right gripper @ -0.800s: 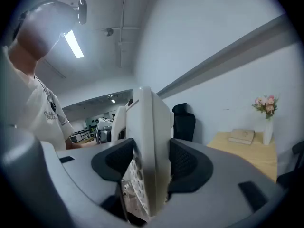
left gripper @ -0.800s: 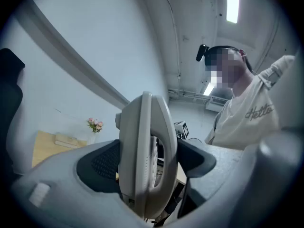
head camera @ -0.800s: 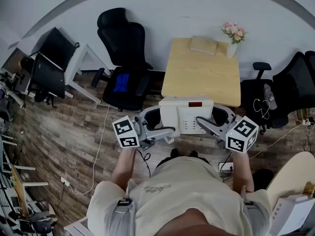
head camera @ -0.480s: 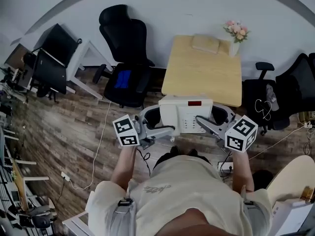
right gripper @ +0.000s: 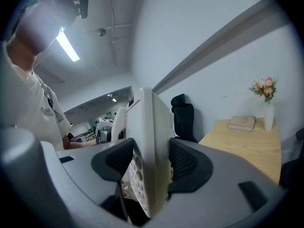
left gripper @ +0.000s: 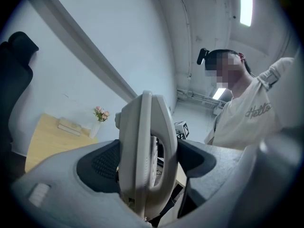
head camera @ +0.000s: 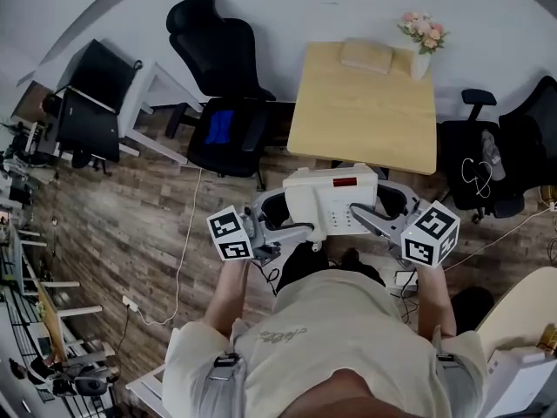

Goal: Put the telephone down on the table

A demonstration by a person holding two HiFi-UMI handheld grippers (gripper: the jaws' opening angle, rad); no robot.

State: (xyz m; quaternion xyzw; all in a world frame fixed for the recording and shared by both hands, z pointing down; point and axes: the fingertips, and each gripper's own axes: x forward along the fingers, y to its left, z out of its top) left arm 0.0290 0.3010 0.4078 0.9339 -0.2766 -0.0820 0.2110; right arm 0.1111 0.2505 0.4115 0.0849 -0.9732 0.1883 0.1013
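A white desk telephone [head camera: 332, 200] with a red display hangs in the air, clamped from both sides. My left gripper [head camera: 291, 216] is shut on its left side and my right gripper [head camera: 370, 207] on its right side. The phone is over the wooden floor, just short of the near edge of the light wooden table [head camera: 361, 111]. In the left gripper view the telephone [left gripper: 142, 151] stands edge-on between the dark pads [left gripper: 105, 165] of the left gripper [left gripper: 148, 163]. The right gripper view shows the telephone [right gripper: 151, 151], keypad down, pressed between the jaws of the right gripper [right gripper: 149, 167].
A book [head camera: 365, 55] and a vase of pink flowers [head camera: 422, 46] stand at the table's far edge. A black office chair [head camera: 222, 85] is left of the table, more black chairs [head camera: 500, 159] right of it. Cables [head camera: 187, 233] trail on the floor.
Both grippers keep their hold on the telephone. The head view has shifted: the table and chairs sit a little higher in the picture, and the phone has barely moved.
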